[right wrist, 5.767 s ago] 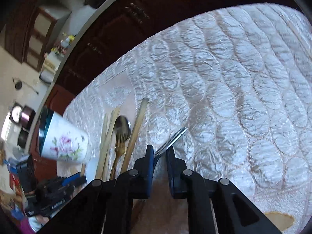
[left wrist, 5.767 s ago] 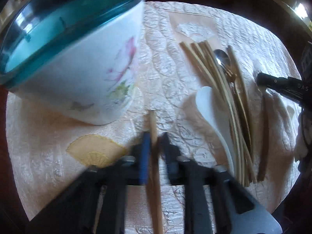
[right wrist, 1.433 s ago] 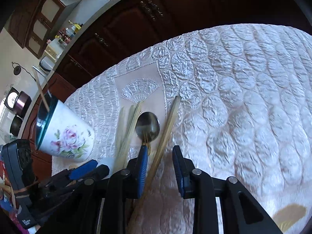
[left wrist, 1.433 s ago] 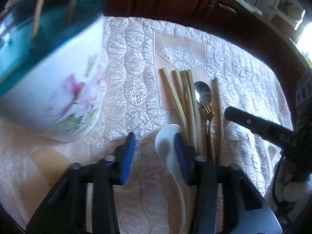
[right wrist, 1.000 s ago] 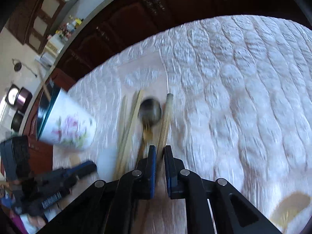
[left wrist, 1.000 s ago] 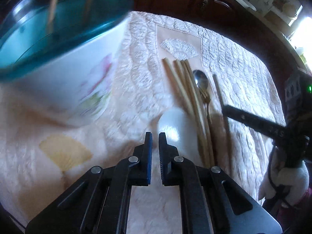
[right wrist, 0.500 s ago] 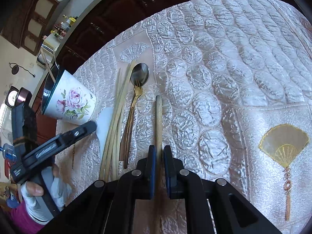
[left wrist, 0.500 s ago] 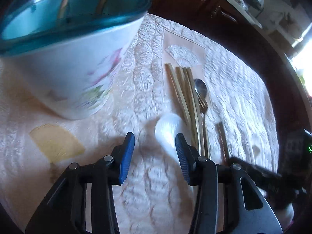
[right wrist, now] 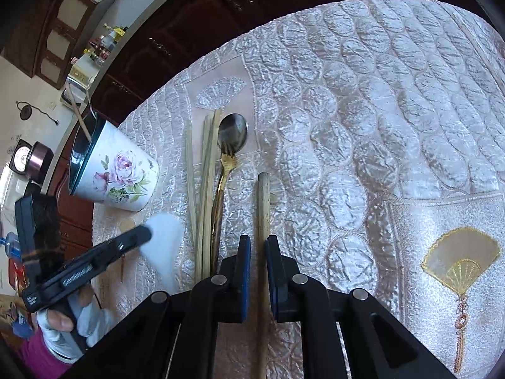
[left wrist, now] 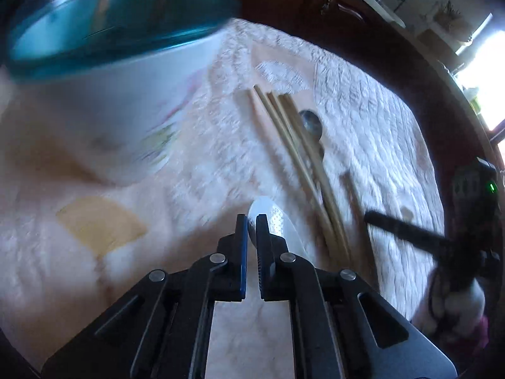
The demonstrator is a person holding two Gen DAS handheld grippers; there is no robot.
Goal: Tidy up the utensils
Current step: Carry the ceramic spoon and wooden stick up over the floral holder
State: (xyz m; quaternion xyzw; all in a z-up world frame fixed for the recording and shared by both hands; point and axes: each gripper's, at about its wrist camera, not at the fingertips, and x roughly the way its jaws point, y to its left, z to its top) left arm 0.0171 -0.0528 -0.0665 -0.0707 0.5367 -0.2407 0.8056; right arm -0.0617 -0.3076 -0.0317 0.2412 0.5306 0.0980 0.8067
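Observation:
My left gripper point(left wrist: 250, 221) is shut on the white ceramic spoon point(left wrist: 274, 224), gripping its bowl edge; it also shows blurred in the right wrist view point(right wrist: 165, 237). My right gripper point(right wrist: 257, 241) is shut on a wooden handle point(right wrist: 263, 202) that lies on the cloth. A floral cup point(right wrist: 115, 170) with a teal rim stands to the left, holding two sticks; it fills the upper left of the left wrist view point(left wrist: 104, 72). Several chopsticks point(right wrist: 205, 189), a steel spoon point(right wrist: 233, 132) and a gold fork point(right wrist: 225, 173) lie side by side between the cup and the wooden handle.
The table is covered with a quilted pale cloth point(right wrist: 378, 110) with a gold fan motif point(right wrist: 460, 262) at the right. Dark wood cabinets point(right wrist: 195, 19) run behind the table's far edge. The right gripper's finger point(left wrist: 404, 230) shows at the right of the left wrist view.
My left gripper has closed from open onto the white spoon's bowl. My right gripper stays shut on the wooden handle and has come slightly nearer the cloth.

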